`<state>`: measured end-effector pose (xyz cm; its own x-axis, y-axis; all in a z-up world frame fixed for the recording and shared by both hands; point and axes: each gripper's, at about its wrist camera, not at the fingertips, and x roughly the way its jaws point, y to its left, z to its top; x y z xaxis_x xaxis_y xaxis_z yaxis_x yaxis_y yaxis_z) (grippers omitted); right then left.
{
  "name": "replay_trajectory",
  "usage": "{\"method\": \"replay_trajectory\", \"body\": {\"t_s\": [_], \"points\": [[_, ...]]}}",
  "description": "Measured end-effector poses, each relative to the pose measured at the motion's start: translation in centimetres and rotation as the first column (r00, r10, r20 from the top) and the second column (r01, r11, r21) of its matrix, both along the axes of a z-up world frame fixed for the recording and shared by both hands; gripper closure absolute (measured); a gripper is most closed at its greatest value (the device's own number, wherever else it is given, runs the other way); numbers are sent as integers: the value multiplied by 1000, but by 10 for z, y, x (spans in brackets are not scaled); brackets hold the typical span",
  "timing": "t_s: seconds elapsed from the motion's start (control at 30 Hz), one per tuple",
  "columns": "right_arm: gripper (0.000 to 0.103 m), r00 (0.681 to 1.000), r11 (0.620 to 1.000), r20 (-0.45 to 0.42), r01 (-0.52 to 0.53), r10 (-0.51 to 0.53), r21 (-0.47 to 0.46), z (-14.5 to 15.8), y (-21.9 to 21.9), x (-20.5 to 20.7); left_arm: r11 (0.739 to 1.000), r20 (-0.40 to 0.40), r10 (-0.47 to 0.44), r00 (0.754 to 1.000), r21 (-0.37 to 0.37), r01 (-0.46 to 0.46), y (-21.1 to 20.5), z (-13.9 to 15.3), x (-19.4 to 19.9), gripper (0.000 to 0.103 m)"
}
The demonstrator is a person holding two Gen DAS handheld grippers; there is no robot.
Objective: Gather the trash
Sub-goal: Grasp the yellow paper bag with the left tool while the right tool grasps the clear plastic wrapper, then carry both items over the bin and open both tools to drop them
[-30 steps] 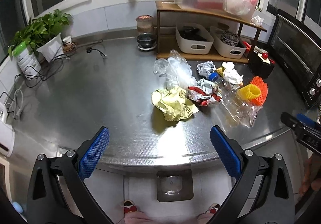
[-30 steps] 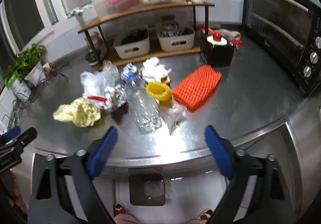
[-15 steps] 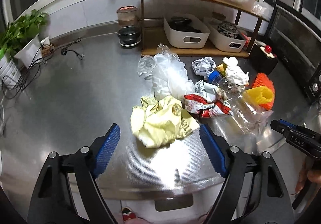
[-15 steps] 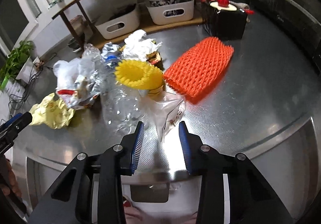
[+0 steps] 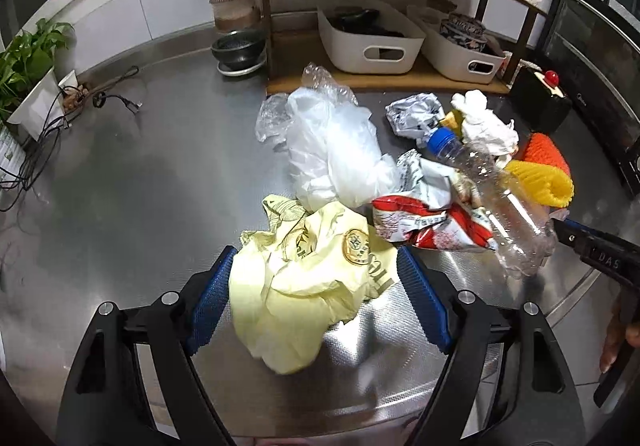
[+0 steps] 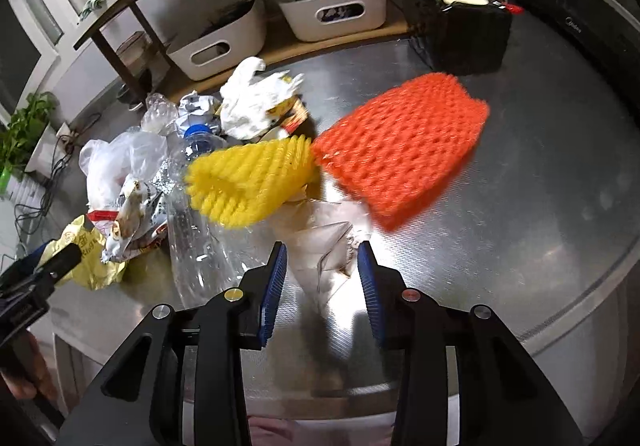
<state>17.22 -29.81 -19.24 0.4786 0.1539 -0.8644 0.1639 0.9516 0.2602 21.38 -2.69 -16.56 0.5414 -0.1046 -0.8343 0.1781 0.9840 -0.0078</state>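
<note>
Here the left gripper (image 5: 314, 296) stands apart around the yellow bag (image 5: 308, 286), not pressing yet; closing on loose folds may let it slip. The right gripper (image 6: 322, 286) is opening around a clear plastic bag (image 6: 324, 246); farther, the foam nets (image 6: 400, 150) could be pushed away.

Glossy brushed-metal counter (image 5: 132, 182), crinkled yellow plastic bag (image 5: 304, 282), clear plastic bottle (image 5: 500, 202), wooden shelf (image 5: 400, 82)

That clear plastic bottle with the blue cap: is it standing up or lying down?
Lying down. The plastic bottle rests on its side across the wrappers on the steel counter, blue cap on and pointing toward the shelf, body crumpled.
</note>
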Motion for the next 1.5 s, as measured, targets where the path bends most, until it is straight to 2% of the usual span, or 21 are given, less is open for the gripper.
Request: {"method": "replay_trajectory", "body": {"t_s": [0.07,0.23,0.33,0.43,0.6,0.77,1.07,1.5], "points": [[55,1000,1000,-2,1,-1,-2,-2,2,3,1000,-16,1,1000,-10,-1,2,-5,5,27],[55,1000,1000,-13,-3,3,-21,-10,4,13,1000,-32,-1,999,-3,1,4,-13,12,34],[55,1000,1000,-19,-5,4,-26,-16,4,18,1000,-59,-3,998,-21,2,7,-18,15,44],[56,1000,999,-12,-8,8,-36,-17,6,18,1000,-87,0,996,-31,-3,9,-26,18,49],[66,1000,998,-2,-17,17,-58,-14,7,13,999,-95,-1,995,-41,-3,11,-31,16,61],[67,1000,998,-3,-29,29,-64,-8,9,-2,998,-91,4,996,-57,-10,16,-28,8,71],[67,1000,999,-6,-19,19,-51,-5,8,-46,999,-97,-4,995,-45,-1,25,-24,-36,74],[68,995,995,15,-94,95,-14,17,46,-125,997,-100,21,995,-66,-28,46,-13,-137,74]]}}
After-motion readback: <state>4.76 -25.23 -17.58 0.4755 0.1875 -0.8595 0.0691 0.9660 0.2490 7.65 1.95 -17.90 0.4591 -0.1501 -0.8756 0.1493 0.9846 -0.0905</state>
